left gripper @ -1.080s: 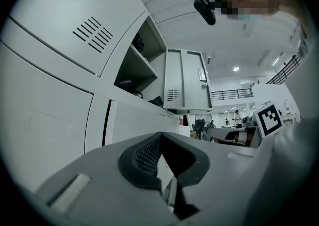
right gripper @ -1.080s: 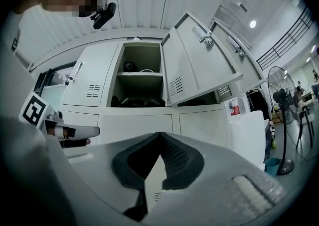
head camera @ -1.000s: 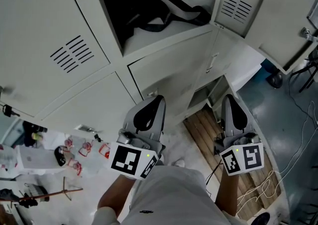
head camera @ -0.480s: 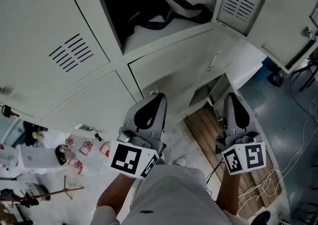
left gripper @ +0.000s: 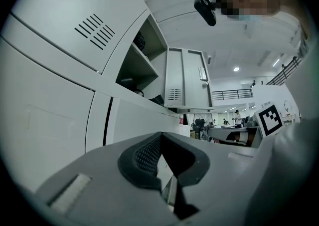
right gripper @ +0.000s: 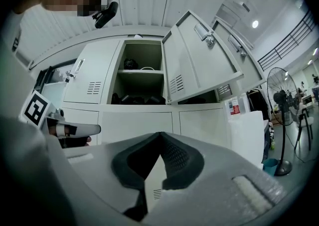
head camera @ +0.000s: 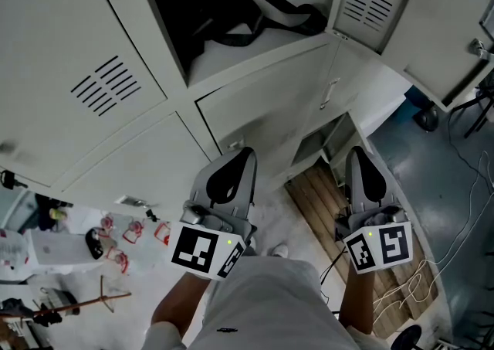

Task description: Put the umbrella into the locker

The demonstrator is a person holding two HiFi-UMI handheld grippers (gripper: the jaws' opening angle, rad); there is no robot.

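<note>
Grey steel: locker (head camera: pixel 255 101) bank, one upper compartment open, door (head camera: pixel 369 2) swung right.
Umbrella (head camera: pixel 266 12): black, lying on the open shelf, well apart from both grippers.
Left gripper (head camera: pixel 245 154): jaws together, empty.
Right gripper (head camera: pixel 357 152): jaws together, empty.
Floor: wooden slats (head camera: pixel 328 205) under right gripper, cables (head camera: pixel 432 279) right, red-white clutter (head camera: pixel 131 232) left.

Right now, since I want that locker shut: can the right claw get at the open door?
Probably yes: the right claw, shut and empty, points toward the open door, and nothing shows between them, though it would have to reach up.
</note>
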